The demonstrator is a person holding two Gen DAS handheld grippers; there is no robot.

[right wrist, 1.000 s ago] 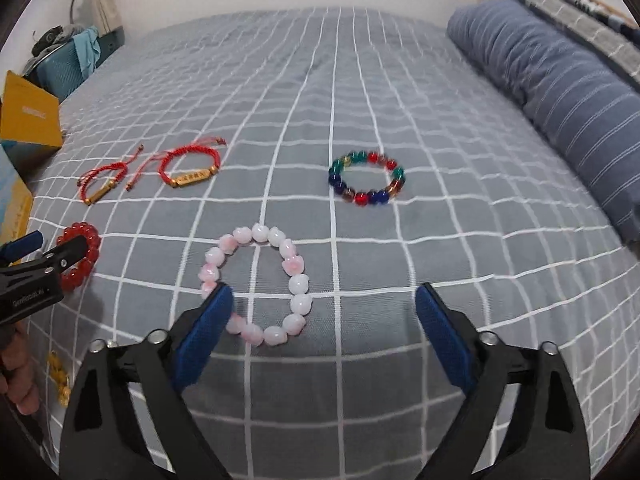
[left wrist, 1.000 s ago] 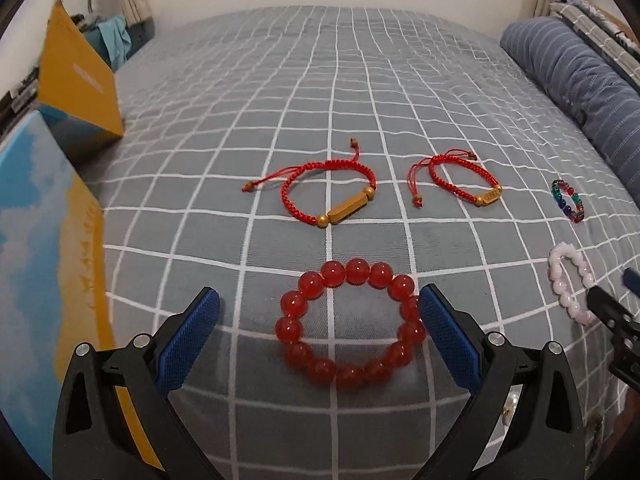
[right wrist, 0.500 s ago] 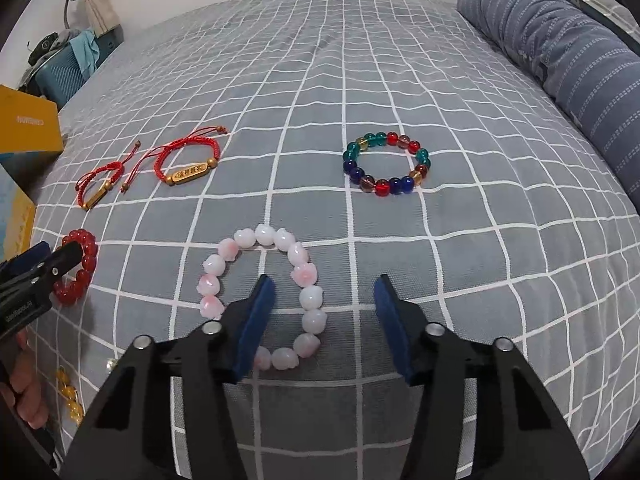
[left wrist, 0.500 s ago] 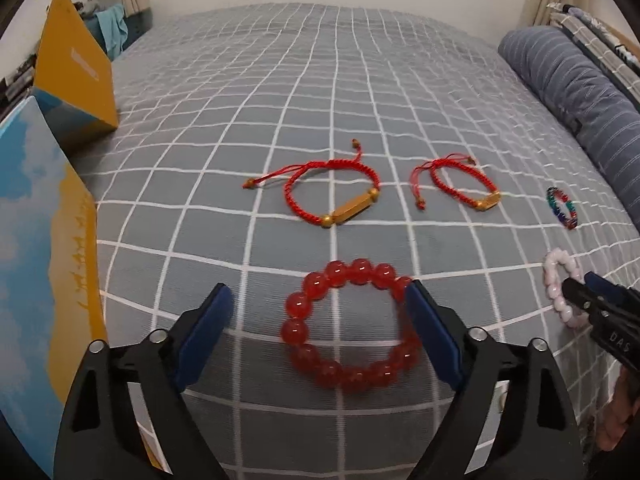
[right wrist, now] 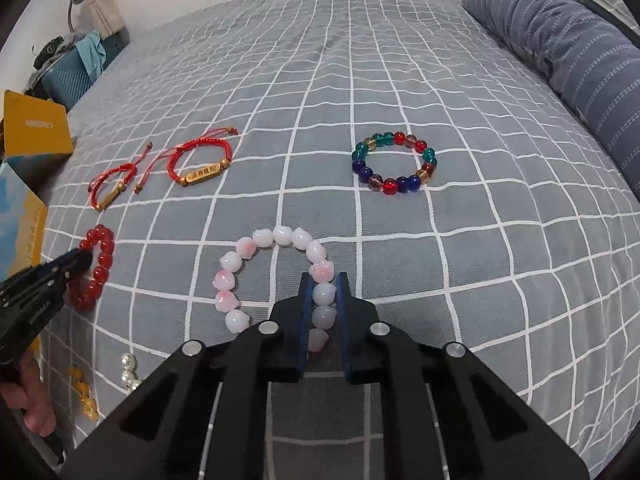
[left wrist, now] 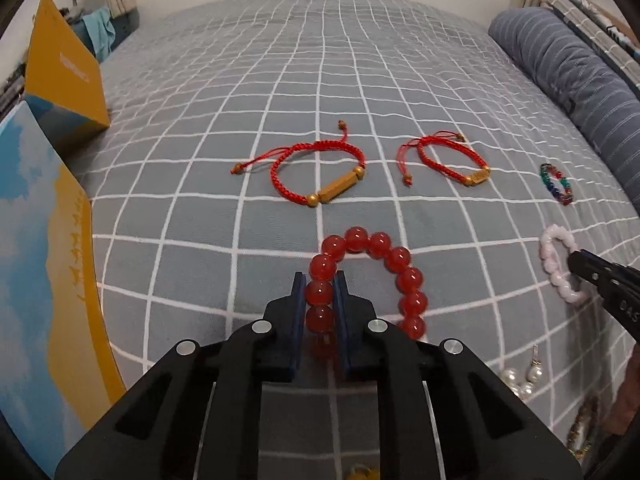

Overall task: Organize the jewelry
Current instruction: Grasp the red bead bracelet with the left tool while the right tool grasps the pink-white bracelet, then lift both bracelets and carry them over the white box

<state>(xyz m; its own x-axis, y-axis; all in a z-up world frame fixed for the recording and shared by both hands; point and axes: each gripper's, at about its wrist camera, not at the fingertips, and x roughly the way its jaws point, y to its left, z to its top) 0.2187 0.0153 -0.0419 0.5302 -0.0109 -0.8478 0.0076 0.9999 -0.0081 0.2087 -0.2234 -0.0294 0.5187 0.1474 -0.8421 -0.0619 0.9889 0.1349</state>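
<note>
Red bead bracelet (left wrist: 372, 280) sits clamped in left tongs (left wrist: 320, 294), pink bead bracelet (right wrist: 276, 276) clamped in right tongs (right wrist: 323, 294)

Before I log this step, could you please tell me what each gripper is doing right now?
Left gripper: closed on the red bead bracelet.
Right gripper: closed on the pink bead bracelet.

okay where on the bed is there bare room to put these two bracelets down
Free: the wide stretch of bedspread beyond the multicolor bracelet, toward the wall, and the patch between that bracelet and the pillow. Crowded: the left side, around the two red cord bracelets, the boxes and the pearl earrings.
</note>
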